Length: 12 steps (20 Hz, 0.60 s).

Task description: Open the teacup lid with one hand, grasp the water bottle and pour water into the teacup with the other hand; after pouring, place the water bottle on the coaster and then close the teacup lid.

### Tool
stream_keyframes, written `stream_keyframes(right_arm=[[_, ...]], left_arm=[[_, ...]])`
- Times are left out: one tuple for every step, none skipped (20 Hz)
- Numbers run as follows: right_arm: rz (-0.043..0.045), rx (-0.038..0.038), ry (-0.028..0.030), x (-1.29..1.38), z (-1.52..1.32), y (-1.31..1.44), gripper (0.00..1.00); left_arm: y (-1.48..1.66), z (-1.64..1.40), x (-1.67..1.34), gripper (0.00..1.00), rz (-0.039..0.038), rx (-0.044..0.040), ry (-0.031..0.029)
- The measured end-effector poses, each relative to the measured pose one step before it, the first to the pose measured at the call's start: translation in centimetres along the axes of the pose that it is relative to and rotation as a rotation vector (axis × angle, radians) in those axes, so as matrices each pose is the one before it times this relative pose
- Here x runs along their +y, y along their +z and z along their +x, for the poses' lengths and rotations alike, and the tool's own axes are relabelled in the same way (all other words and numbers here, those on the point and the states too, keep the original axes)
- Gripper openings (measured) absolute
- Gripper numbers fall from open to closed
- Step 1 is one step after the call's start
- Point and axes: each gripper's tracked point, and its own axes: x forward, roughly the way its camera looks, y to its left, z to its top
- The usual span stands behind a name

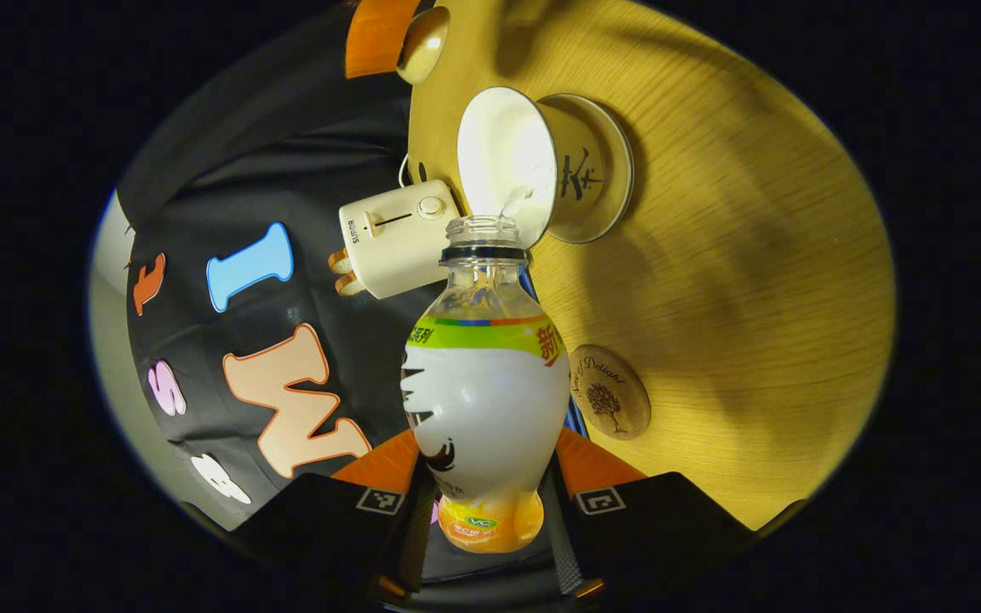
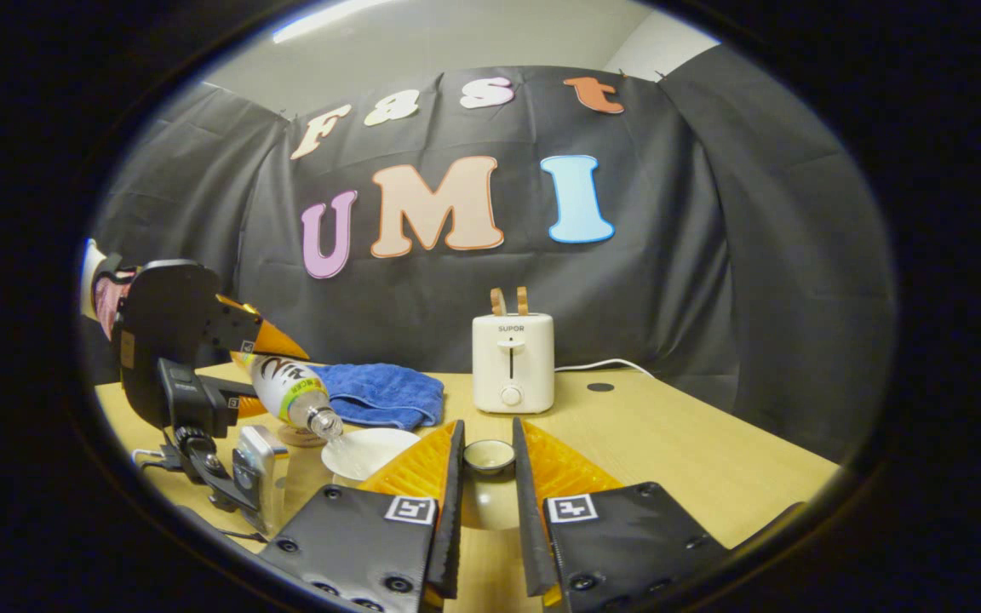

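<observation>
My left gripper (image 1: pixel 490 443) is shut on a labelled plastic water bottle (image 1: pixel 486 409), uncapped and tilted with its mouth over the white teacup (image 1: pixel 503 157). A thin stream of water runs into the cup, which stands on a saucer (image 1: pixel 614 170). A round wooden coaster (image 1: pixel 610 392) lies on the table beside the bottle. In the right gripper view, my right gripper (image 2: pixel 488 436) is shut on the teacup lid (image 2: pixel 489 457), held above the table. Off to its left, the left gripper (image 2: pixel 262 375) tips the bottle (image 2: pixel 290 390) over the teacup (image 2: pixel 369 451).
A white toaster (image 2: pixel 512 362) with two slices in it stands at the back of the wooden table (image 2: pixel 695 443), its cable trailing right. A blue towel (image 2: pixel 384 393) lies crumpled behind the teacup. The table's right half is bare wood.
</observation>
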Motion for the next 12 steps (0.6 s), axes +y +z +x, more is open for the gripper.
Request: stream_keyframes(right_arm=[[-0.00006, -0.00006, 0.00001, 0.013, 0.001, 0.021, 0.32], [0.00012, 0.00002, -0.00009, 0.037, -0.004, -0.016, 0.32], [-0.00016, -0.00019, 0.0001, 0.04, 0.013, 0.016, 0.32], [0.00004, -0.00026, -0.00009, -0.007, -0.028, -0.027, 0.32], [0.00003, -0.0001, 0.00021, -0.042, 0.011, 0.006, 0.32], [-0.00005, -0.00007, 0.00102, 0.024, -0.023, -0.016, 0.32], [-0.00001, 0.00012, 0.00048, 0.034, 0.006, -0.04, 0.32], [-0.00005, 0.00005, 0.00035, 0.035, 0.028, 0.048, 0.32], [-0.00002, 0.00001, 0.00015, 0.002, -0.037, 0.046, 0.32], [0.00012, -0.00022, -0.00001, -0.041, -0.014, -0.042, 0.32], [-0.00004, -0.00016, 0.00003, 0.019, -0.024, 0.068, 0.32], [-0.00005, -0.00005, -0.00003, 0.017, -0.011, -0.058, 0.32]], left_arm=[[0.008, 0.042, 0.025, 0.57, 0.01035, 0.00246, 0.0007], [-0.117, -0.024, 0.138, 0.57, 0.01353, 0.00392, 0.00221], [0.001, -0.045, 0.07, 0.58, 0.00975, 0.00196, -0.00048], [0.032, -0.041, 0.209, 0.57, 0.00953, 0.00187, 0.00349], [-0.053, 0.02, 0.146, 0.57, 0.01106, 0.00312, 0.00094], [-0.131, -0.072, 0.271, 0.57, 0.01105, 0.0031, 0.00231], [0.006, -0.024, 0.288, 0.57, 0.01104, 0.00188, 0.00167], [-0.105, -0.084, 0.5, 0.57, 0.012, 0.00154, 0.00159], [-0.009, 0.145, 0.275, 0.57, 0.01685, 0.00072, 0.00661], [-0.127, -0.143, 0.328, 0.58, 0.01205, 0.00596, 0.0016], [-0.149, -0.152, 0.113, 0.57, 0.00895, 0.0024, 0.00015], [-0.222, -0.141, 0.156, 0.58, 0.00988, 0.0027, 0.00136]])
